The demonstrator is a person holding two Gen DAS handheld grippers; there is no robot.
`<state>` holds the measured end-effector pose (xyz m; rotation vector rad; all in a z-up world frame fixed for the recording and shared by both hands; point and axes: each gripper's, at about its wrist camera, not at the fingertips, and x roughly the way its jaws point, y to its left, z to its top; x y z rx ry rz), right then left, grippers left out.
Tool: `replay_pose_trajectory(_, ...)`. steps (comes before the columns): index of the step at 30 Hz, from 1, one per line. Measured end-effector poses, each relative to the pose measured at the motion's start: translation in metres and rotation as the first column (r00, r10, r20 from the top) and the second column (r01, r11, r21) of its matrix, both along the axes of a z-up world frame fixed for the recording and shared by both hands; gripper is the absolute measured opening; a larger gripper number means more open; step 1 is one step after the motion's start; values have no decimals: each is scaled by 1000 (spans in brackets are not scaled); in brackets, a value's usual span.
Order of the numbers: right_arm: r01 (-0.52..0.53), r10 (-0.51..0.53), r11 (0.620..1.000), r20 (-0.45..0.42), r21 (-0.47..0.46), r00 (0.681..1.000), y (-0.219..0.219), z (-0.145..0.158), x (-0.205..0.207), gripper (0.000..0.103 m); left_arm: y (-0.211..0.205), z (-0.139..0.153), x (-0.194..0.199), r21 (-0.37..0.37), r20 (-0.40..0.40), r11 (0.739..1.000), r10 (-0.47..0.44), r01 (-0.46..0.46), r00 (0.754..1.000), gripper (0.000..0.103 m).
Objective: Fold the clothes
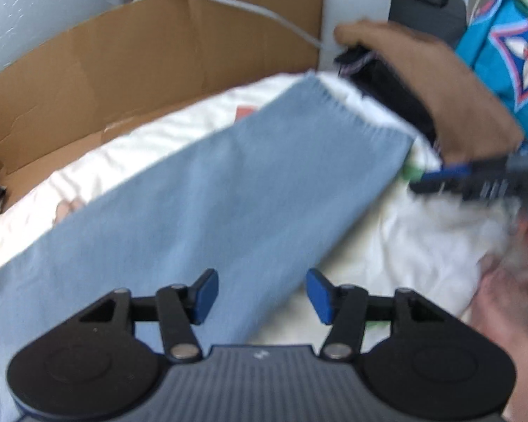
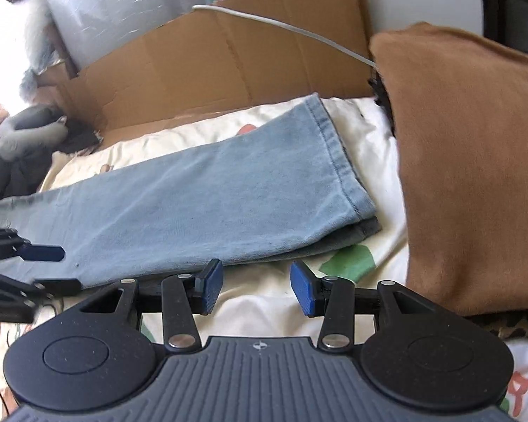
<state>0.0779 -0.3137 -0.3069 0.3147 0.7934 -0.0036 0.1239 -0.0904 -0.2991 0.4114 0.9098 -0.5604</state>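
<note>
**A:** Left wrist view, blurred. Left gripper (image 1: 262, 295) hangs over the near end of the jeans (image 1: 207, 190), pads apart, nothing between them — released. Right gripper (image 2: 257, 290) likewise: pads parted over bare sheet (image 2: 380, 147), just off the denim's near edge, gripping nothing.

**B:** Where do the jeans lie?

**A:** On the bed, legs stacked one on the other, running from the left edge of the mattress toward the far right, hems (image 2: 338, 161) ending near the brown pillow (image 2: 468, 176). Cardboard box (image 2: 200, 70) stands along the far edge of the bed.

**B:** Condition?

**A:** Pale blue denim, washed out, mostly flat with soft creases. Lower leg shows darker past the upper hem at the right, so the two layers are not quite matched. Waist end is out of view, cannot tell its state.

**B:** Risks?

**A:** Left to right, my judgement:
- Left end: a pinch there may catch only the top leg; lifting would peel the stack apart.
- Middle: the sheet is loose and rumpled; a low pinch could take sheet along with denim.
- Right end: the offset hems would carry through, leaving a crooked fold. The pillow crowds that end, and a swung hem could drag against it.

**B:** Grey cable (image 2: 285, 28)?

**A:** Over the box, well clear.
</note>
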Motion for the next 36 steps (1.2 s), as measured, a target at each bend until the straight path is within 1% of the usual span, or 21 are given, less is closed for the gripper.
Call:
replay_pose_trajectory(2, -19, 19, 1000, -6, 6, 1000, 6, 2, 2, 50, 4, -11, -6, 8, 9, 1000, 25, -25, 1000, 59)
replay_pose_trajectory(5, -62, 62, 998, -15, 9, 998, 18, 2, 5, 50, 12, -25, -9, 1, -17, 999, 33, -33, 999, 59)
replay_pose_trajectory(6, -78, 78, 997, -19, 11, 997, 22, 2, 6, 50, 16, -28, -9, 5, -14, 999, 43, -43, 999, 59)
replay_pose_trajectory(9, -114, 115, 993, -31, 10, 993, 34, 0, 10, 50, 27, -35, -9, 15, -4, 997, 74, -74, 997, 59)
replay_pose_trajectory(13, -158, 158, 987, -52, 11, 986, 47, -5, 16, 50, 39, -39, -11, 37, 34, 995, 93, -94, 995, 58)
replay_pose_trajectory(15, -187, 187, 982, -60, 7, 981, 55, -6, 19, 50, 45, -41, -10, 45, 44, 992, 115, -117, 992, 54)
replay_pose_trajectory(17, -220, 220, 975, -63, -2, 974, 64, -7, 22, 50, 50, -38, -9, 21, 43, 991, 128, -129, 991, 35)
replay_pose_trajectory(18, -238, 237, 971, -63, -9, 969, 68, -7, 24, 50, 53, -35, -8, 2, 40, 991, 133, -134, 990, 30)
replay_pose_trajectory(19, -256, 255, 967, -63, -16, 965, 72, -7, 25, 50, 56, -31, -7, -21, 39, 990, 140, -139, 989, 24)
replay_pose_trajectory(20, -271, 269, 962, -62, -21, 961, 76, -8, 27, 50, 60, -26, -6, -45, 38, 989, 146, -144, 989, 21)
replay_pose_trajectory(21, -283, 281, 959, -62, -25, 958, 79, -8, 30, 50, 62, -22, -4, -65, 40, 987, 152, -149, 988, 21)
replay_pose_trajectory(26, -322, 320, 946, -67, -32, 945, 92, -15, 48, 50, 69, -11, 10, -130, 26, 976, 179, -174, 984, 13)
replay_pose_trajectory(33, -304, 303, 952, -45, -23, 952, 95, -17, 68, 52, 71, -9, 20, -156, 12, 968, 203, -198, 979, 12)
replay_pose_trajectory(36, -263, 264, 965, -61, 16, 963, 92, -28, 79, 54, 71, -11, 19, -151, 6, 968, 201, -198, 980, 12)
